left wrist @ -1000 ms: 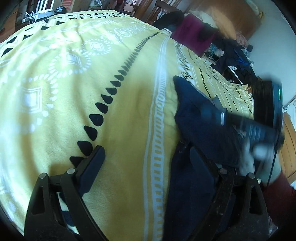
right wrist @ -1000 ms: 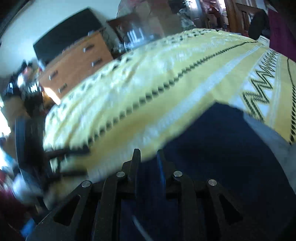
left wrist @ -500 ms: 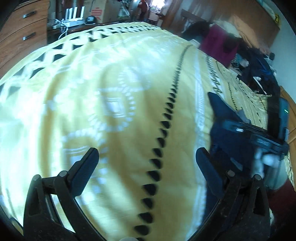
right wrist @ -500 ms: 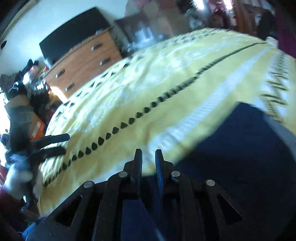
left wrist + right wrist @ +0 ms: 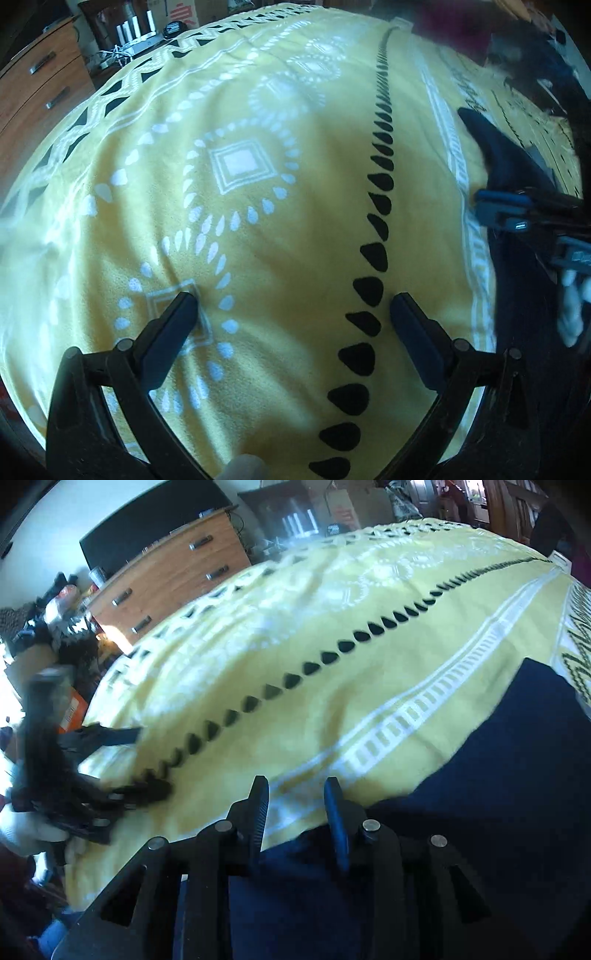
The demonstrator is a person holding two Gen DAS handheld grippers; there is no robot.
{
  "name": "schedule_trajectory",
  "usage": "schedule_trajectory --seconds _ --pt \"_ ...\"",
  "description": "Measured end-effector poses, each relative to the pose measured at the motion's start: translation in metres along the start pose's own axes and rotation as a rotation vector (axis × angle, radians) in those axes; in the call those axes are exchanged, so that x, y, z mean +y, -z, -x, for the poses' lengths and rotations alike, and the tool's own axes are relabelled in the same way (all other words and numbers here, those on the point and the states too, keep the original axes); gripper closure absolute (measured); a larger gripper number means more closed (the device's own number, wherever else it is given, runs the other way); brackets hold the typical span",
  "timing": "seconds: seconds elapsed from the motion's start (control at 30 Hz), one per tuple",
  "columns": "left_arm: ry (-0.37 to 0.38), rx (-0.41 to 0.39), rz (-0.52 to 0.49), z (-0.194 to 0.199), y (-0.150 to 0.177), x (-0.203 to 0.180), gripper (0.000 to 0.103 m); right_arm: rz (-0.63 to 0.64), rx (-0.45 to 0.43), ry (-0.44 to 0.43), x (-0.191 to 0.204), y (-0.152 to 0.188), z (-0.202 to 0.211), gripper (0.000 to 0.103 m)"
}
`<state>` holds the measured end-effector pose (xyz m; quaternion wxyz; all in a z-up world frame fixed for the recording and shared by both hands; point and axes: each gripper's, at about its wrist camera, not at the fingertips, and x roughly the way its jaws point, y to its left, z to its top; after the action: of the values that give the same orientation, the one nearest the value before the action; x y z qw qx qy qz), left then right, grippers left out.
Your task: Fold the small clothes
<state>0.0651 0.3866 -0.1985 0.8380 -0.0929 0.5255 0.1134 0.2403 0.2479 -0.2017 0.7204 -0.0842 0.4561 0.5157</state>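
Note:
A dark navy garment lies flat on the yellow patterned blanket, filling the lower right of the right wrist view. My right gripper hovers at its near left edge, jaws opening. Only blanket shows between the tips, and the navy cloth lies under the finger bases without being pinched. My left gripper stands wide open over bare blanket and holds nothing. The garment lies well off to its right, where the right gripper also shows. From the right wrist, the left gripper is a blurred shape at the far left.
A wooden dresser with a black screen above it stands beyond the bed's far side. Clutter and boxes crowd the floor at the left. Dark clothes pile up at the bed's far right corner.
My left gripper swung left off the navy garment onto bare blanket and tipped downward. My right gripper's jaws, shut a moment ago, have parted, and it has shifted to the garment's edge.

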Motion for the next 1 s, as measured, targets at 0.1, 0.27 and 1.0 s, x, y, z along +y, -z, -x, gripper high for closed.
schedule_trajectory --seconds 0.1,0.27,1.0 --pt "0.032 -0.011 -0.003 0.007 0.009 0.006 0.0 -0.042 -0.067 0.048 0.005 0.028 0.06 0.064" --pt "0.054 -0.03 -0.019 0.023 0.027 0.01 0.0 -0.194 -0.107 0.189 -0.001 0.122 0.182 0.058" --pt "0.39 0.049 -0.302 0.118 0.151 -0.025 0.006 -0.786 0.122 0.444 0.071 0.507 0.343 0.052"
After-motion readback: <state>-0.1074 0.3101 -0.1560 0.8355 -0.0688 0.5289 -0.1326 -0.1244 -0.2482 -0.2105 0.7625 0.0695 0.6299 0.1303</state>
